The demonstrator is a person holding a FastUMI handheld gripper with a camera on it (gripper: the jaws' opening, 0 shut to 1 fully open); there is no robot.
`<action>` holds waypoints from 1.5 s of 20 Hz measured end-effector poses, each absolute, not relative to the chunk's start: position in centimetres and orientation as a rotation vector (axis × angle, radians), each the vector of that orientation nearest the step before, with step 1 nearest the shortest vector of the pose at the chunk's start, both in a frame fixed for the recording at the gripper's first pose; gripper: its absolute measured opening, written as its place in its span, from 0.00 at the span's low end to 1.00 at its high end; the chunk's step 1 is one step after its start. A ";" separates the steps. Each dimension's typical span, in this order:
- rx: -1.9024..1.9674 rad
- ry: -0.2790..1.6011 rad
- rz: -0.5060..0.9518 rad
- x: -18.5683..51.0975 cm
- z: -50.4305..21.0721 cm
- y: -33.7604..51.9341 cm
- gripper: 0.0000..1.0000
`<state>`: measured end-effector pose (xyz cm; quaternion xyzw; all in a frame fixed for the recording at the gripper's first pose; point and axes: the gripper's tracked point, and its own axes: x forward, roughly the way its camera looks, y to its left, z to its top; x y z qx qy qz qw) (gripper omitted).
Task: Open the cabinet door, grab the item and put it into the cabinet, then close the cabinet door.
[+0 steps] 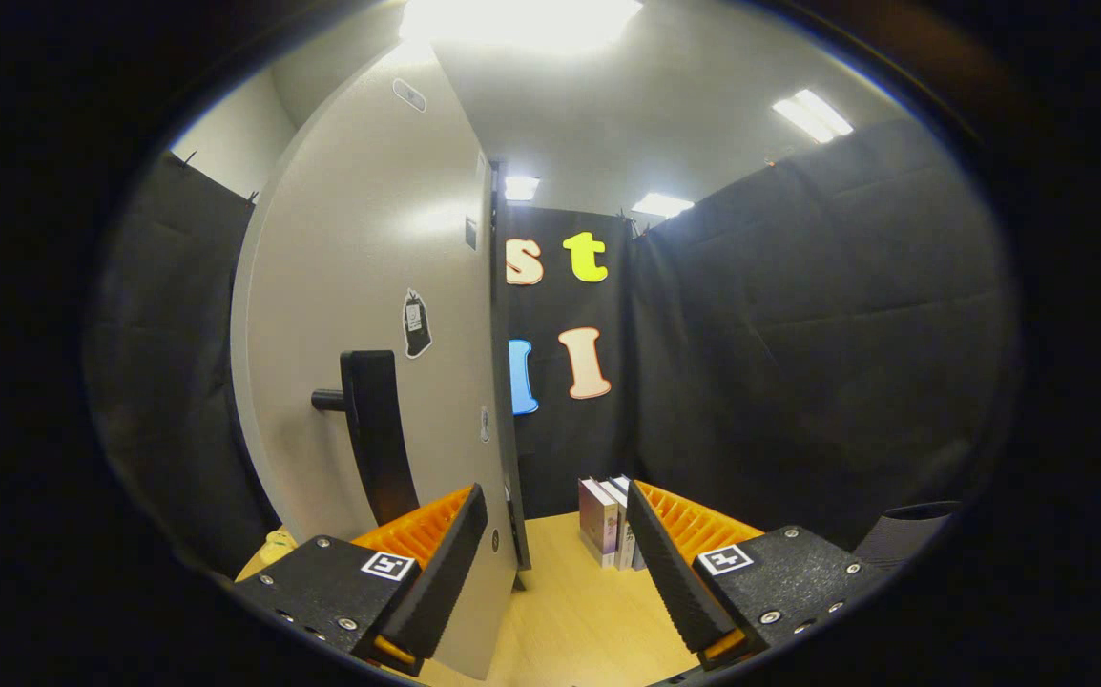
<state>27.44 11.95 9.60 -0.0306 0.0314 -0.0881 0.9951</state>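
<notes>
We see the gripper (558,563) spread wide, holding nothing; the cabinet door (369,315) edge sits between its fingers, nearer the left one. Door stickers are too small to read. The handle (374,429) sits left of centre. Books (608,520) stand centre, partly hidden behind the right finger.

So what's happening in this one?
A person holds the gripper in front of a cabinet, fingers open and empty. The cabinet door stands edge-on just ahead of the left finger, with its handle facing away to the left; whether it is swinging open or shut cannot be told. A few books stand upright on the table beyond the fingers, close to the right one. Nothing is gripped yet.
</notes>
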 end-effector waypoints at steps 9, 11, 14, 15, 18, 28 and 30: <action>-0.057 0.062 -0.059 29.0 9.0 17.4 0.92; -0.053 0.060 -0.038 29.4 8.8 18.5 0.92; -0.045 0.061 -0.001 30.1 8.6 20.2 0.92; -0.040 0.062 0.012 30.4 8.5 20.8 0.92; -0.014 0.068 0.059 31.3 8.1 22.9 0.93; 0.044 0.104 0.187 35.3 7.2 29.6 0.94; 0.038 0.120 0.197 35.5 6.6 30.2 0.94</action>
